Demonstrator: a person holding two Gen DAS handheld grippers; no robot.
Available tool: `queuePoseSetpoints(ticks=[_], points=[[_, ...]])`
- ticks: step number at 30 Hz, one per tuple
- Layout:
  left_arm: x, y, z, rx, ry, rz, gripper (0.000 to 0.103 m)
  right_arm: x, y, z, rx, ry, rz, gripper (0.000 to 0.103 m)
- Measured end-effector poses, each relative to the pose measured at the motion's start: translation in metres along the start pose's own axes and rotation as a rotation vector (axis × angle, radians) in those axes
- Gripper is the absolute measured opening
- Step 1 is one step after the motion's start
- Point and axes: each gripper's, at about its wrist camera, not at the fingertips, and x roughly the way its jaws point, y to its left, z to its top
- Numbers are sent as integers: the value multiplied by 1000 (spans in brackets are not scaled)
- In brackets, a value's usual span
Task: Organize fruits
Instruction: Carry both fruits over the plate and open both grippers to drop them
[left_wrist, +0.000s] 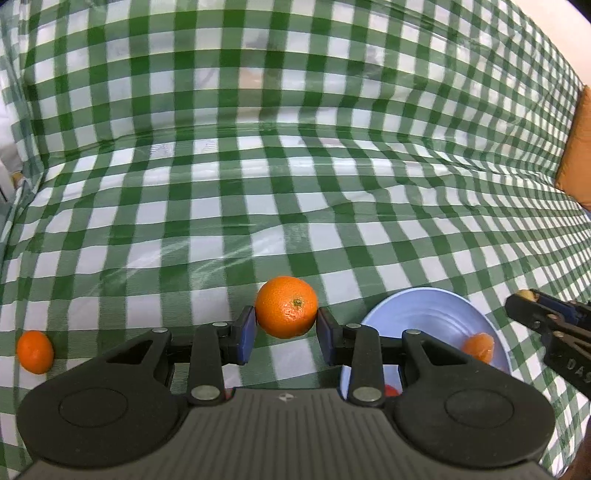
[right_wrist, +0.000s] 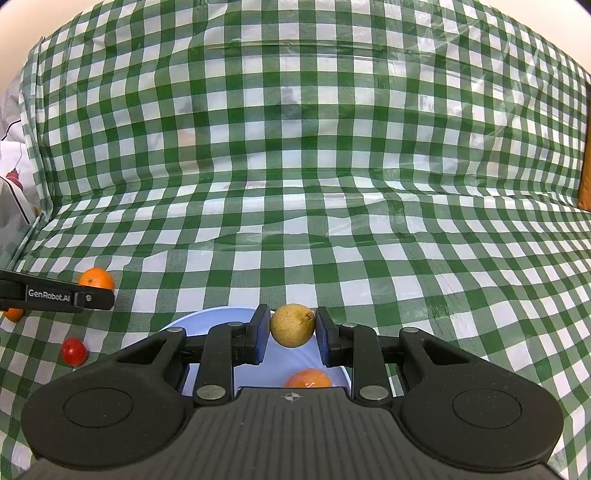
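Tongs status: the left tongs (left_wrist: 286, 332) are closed partway on a mandarin (left_wrist: 286, 307), blue pads pressed to its two sides. The right tongs (right_wrist: 291, 332) are clamped as far as the load allows on a tan, rough-skinned round fruit (right_wrist: 292, 325). Side-on pad contact on both round fruits probably serves to stop them rolling out during carry.

Placement target: the pale blue plate (left_wrist: 436, 314) lies on the green-checked tabletop (left_wrist: 295, 206). In the left wrist view it sits at about 4 o'clock from the held mandarin. In the right wrist view it lies directly under the tan fruit, so that fruit appears staged for release. One orange fruit (right_wrist: 308, 378) already rests in the plate, at 6 o'clock from the tan fruit.

Surroundings, left wrist view: a loose mandarin (left_wrist: 35, 351) lies at 8 o'clock, well apart. Right wrist view: a small red fruit (right_wrist: 74, 351) lies at 9 o'clock on the cloth.

Obstruction: the two tongs stand near each other beside the plate. Judged risk: simultaneous placement may cause contact, and a dropped fruit may strike the one already in the plate.
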Motion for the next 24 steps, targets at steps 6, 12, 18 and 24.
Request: queuePoseSetpoints(ticks=[6,12,18,24], points=[[1,-15,-2,21,-3,-17,39,4,1,2,-6,10,4,28],[4,-27,-5,42,0,-31,39,8,0,4,-9,21,7,28],[4,-36,-8,60,2,-45,39,11,-1,5,-15,30,12,28],[6,-43,-9,85,2,-63,39,8,4,2,-16,34,17,28]])
